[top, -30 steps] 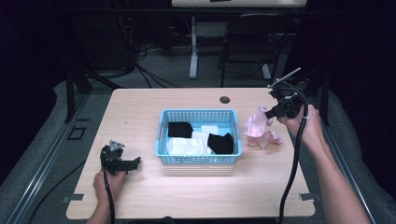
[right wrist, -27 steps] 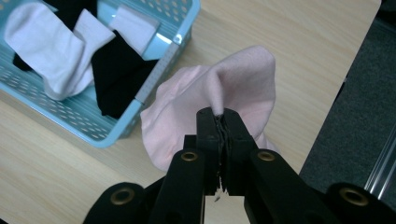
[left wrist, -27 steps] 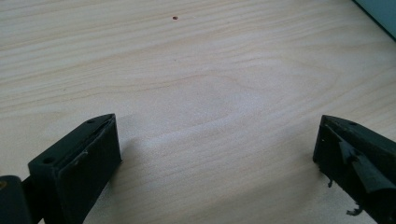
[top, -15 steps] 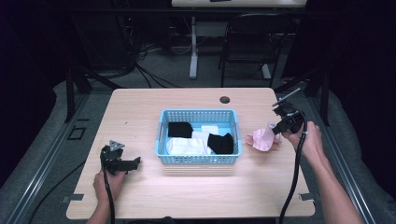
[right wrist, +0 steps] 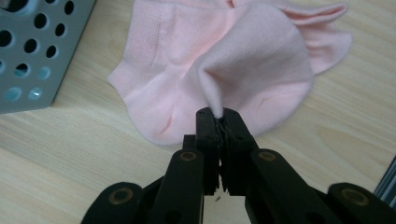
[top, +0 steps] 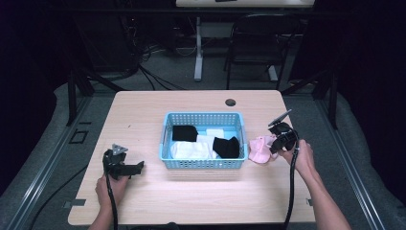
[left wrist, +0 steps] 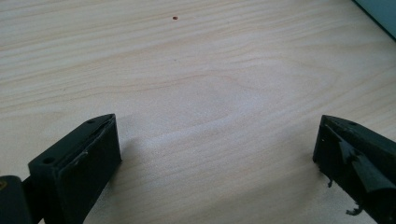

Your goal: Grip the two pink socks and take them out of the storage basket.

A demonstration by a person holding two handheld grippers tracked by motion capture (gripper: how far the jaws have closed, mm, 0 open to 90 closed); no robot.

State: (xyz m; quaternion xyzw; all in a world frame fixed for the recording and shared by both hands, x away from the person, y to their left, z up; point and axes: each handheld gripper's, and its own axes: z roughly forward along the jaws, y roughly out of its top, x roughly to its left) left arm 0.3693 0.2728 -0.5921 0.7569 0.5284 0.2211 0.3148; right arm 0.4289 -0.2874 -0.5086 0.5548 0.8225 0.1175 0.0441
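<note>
A pink sock (top: 260,149) (right wrist: 219,65) lies on the wooden table just right of the blue basket (top: 167,138). My right gripper (top: 275,144) (right wrist: 218,115) is shut on a pinched fold of that sock, low over the table. In the basket lie two black socks (top: 184,132) and white cloth (top: 191,150). At the table's front left, my left gripper (top: 136,167) (left wrist: 217,154) stands open just above bare wood, with nothing between its fingers.
The basket's grey perforated wall (right wrist: 28,51) stands close to the sock's left in the right gripper view. A dark cable hole (top: 230,102) sits at the table's (top: 143,110) back edge. A chair and desk legs stand behind the table.
My right gripper has come down and toward the front with the pink sock, which now rests spread on the table beside the basket. The left gripper has stayed put.
</note>
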